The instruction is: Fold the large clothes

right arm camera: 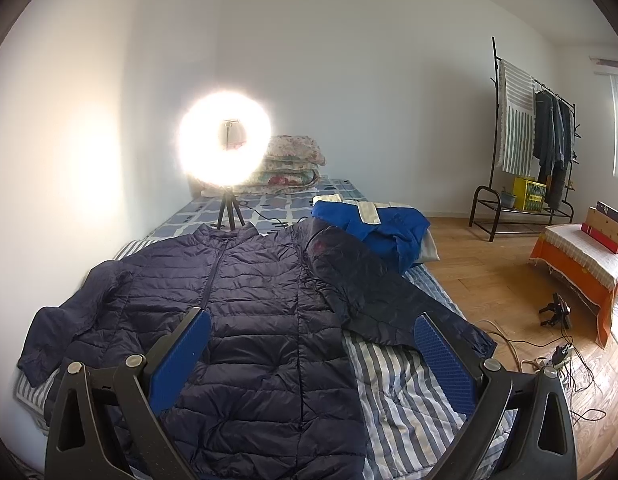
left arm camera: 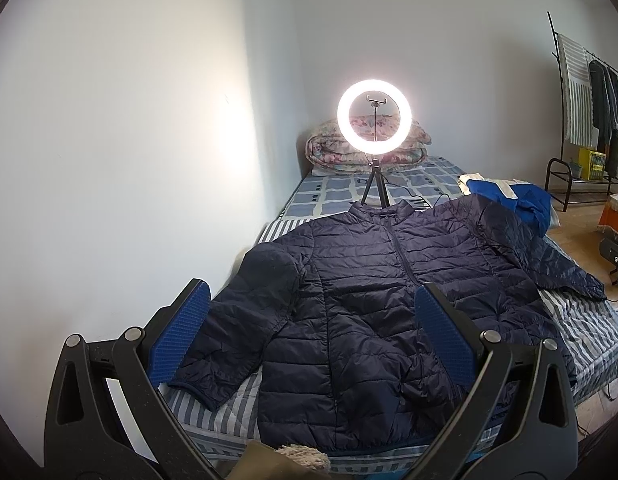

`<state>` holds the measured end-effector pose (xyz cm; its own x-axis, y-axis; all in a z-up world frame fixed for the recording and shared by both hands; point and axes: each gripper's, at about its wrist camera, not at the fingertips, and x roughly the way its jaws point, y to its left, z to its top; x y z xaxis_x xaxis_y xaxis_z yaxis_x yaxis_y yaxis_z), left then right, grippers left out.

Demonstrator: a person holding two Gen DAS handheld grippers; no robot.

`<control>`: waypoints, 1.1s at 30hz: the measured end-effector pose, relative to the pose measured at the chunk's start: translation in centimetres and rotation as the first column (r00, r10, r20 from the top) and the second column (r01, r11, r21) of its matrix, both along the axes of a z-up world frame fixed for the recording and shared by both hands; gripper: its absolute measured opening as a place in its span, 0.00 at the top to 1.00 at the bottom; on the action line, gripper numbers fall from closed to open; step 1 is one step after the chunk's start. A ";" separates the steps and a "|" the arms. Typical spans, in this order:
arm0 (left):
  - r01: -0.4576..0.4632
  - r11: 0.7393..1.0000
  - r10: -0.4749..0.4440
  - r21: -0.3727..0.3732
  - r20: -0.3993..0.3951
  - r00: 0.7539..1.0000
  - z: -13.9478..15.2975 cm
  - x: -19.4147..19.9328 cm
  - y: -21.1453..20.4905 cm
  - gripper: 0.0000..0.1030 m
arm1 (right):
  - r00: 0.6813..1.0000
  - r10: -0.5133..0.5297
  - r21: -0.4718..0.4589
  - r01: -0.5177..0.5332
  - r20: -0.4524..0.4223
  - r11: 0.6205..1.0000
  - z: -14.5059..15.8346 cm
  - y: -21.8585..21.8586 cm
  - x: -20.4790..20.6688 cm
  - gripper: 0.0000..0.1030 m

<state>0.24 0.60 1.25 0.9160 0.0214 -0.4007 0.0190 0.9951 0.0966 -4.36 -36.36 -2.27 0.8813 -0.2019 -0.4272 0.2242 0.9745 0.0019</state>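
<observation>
A navy quilted puffer jacket (left arm camera: 373, 280) lies flat, front up and zipped, on the striped bed cover (left arm camera: 581, 328), both sleeves spread out. It also shows in the right wrist view (right arm camera: 261, 320). My left gripper (left arm camera: 313, 300) is open and empty, held above the jacket's lower left part. My right gripper (right arm camera: 313, 328) is open and empty, held above the jacket's right side, near the right sleeve (right arm camera: 373, 300).
A lit ring light on a small tripod (left arm camera: 373, 116) stands on the bed beyond the collar. A blue garment (right arm camera: 377, 224) lies right of it, folded quilts (left arm camera: 365, 148) behind. A clothes rack (right arm camera: 541, 148), an orange-draped bench (right arm camera: 581, 264) and floor cables (right arm camera: 565, 360) lie right.
</observation>
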 end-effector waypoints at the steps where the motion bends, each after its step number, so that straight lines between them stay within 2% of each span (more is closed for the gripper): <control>1: 0.000 1.000 0.000 -0.001 0.000 1.000 0.1 0.1 0.0 0.00 | 1.000 0.000 0.000 0.000 0.000 1.000 0.0 -0.1 0.0 0.00; 33: -0.014 1.000 0.014 0.005 0.014 1.000 0.2 -0.4 0.0 0.00 | 1.000 0.003 -0.007 -0.003 -0.001 1.000 -0.1 0.1 -0.1 0.00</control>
